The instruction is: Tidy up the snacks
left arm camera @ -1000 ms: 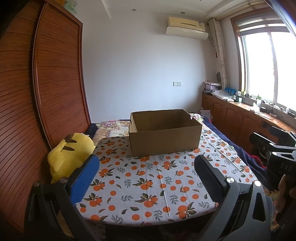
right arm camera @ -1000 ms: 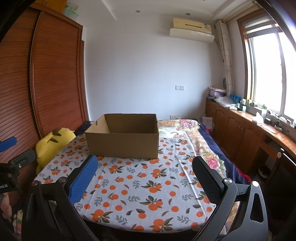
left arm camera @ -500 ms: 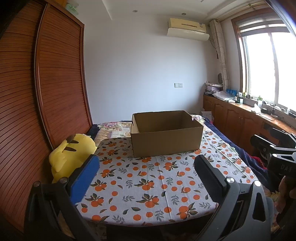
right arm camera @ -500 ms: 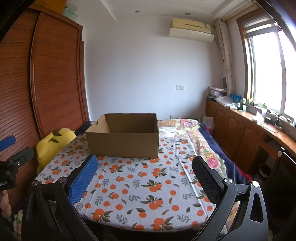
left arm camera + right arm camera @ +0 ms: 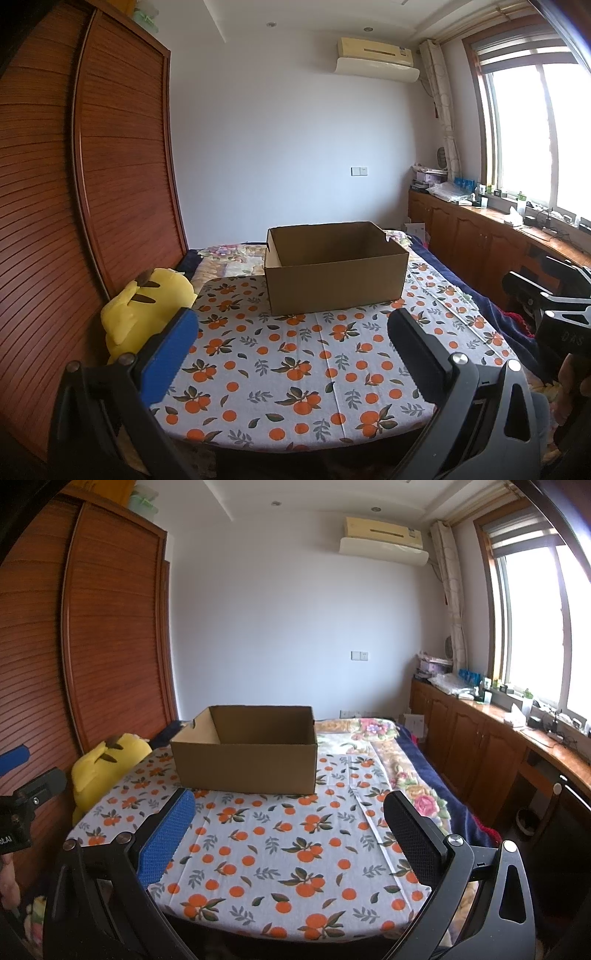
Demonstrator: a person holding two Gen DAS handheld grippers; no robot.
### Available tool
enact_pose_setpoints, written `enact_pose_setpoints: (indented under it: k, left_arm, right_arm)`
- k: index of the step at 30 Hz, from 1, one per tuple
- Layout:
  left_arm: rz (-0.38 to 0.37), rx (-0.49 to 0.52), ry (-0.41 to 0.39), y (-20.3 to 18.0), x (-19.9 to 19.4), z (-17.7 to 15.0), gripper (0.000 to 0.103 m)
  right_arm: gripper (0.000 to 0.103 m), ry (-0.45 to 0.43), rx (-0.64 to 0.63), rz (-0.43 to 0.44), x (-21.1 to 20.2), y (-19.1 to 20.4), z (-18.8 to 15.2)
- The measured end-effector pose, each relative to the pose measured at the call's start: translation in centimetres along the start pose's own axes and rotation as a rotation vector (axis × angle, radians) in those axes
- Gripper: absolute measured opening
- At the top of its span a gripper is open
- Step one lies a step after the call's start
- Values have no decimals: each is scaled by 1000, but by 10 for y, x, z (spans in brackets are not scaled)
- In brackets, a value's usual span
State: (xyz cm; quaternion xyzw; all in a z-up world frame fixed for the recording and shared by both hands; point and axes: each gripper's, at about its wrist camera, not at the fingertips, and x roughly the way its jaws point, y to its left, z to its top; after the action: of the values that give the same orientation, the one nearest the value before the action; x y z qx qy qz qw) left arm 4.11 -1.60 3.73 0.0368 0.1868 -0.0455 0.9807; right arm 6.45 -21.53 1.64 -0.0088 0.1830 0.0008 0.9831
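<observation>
An open brown cardboard box stands at the far side of a table covered with an orange-print cloth; it also shows in the right wrist view. No snacks are in view. My left gripper is open and empty, held above the table's near edge. My right gripper is open and empty too, at the same near edge. The right gripper also shows at the right edge of the left wrist view. The left gripper shows at the left edge of the right wrist view.
A yellow plush toy lies left of the table against a wooden slatted wardrobe. A bed with a floral blanket runs behind and to the right. Wooden cabinets with clutter line the window wall.
Both grippers have risen and tilted slightly, so the box and table sit a little lower in view. Both stay open and empty.
</observation>
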Motion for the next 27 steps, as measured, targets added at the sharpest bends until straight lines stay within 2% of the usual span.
enact_pose_setpoints:
  k: [27]
  left_arm:
    - [0,-3,-2,0,-1,0,103]
  right_arm:
    - [103,1,-2,4,0,2,-2]
